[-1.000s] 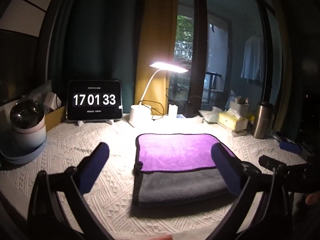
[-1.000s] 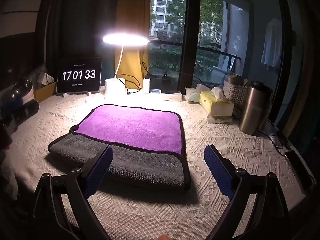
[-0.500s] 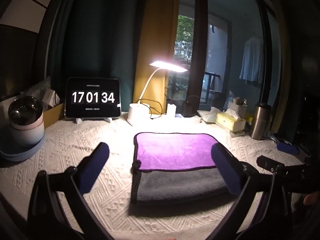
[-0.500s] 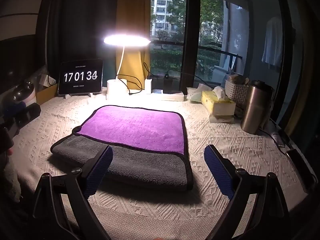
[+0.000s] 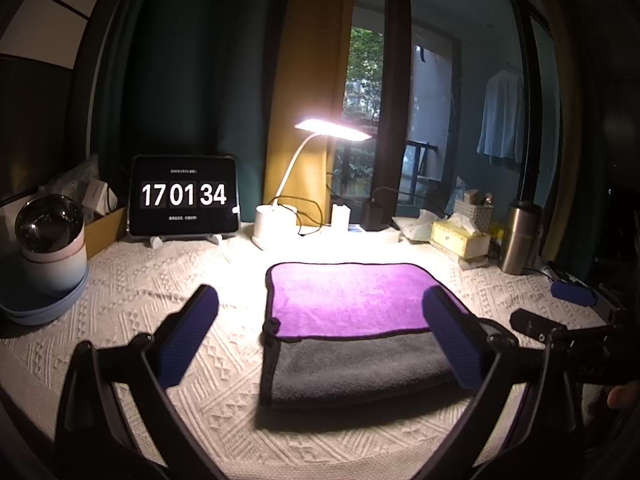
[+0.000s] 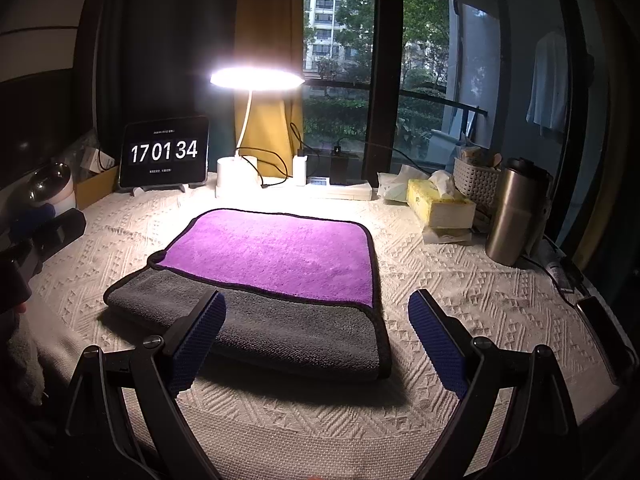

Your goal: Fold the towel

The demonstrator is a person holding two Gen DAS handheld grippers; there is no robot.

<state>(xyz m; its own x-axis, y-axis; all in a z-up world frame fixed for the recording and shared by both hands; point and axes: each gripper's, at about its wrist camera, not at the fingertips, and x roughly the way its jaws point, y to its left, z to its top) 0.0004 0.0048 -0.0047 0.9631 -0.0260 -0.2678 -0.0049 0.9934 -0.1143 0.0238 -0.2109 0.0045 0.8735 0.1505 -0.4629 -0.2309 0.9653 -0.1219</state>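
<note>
While both tongs hang above the tabletop [image 6: 460, 280], the scene reads:
Towel [image 6: 280, 252]: folded, purple layer over grey, flat just in front of the lit desk lamp [image 6: 256, 80].
Left tongs [image 5: 320, 336]: spread wide, holding nothing, near the towel.
Right tongs [image 6: 316, 340]: spread wide, holding nothing, over the towel's front edge.
Clock tablet [image 5: 184, 200]: left of the lamp.

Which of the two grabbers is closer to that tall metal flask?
The right gripper. It hangs open over the towel's near right corner, on the flask's side. The open left gripper sits over the towel's left edge.
</note>
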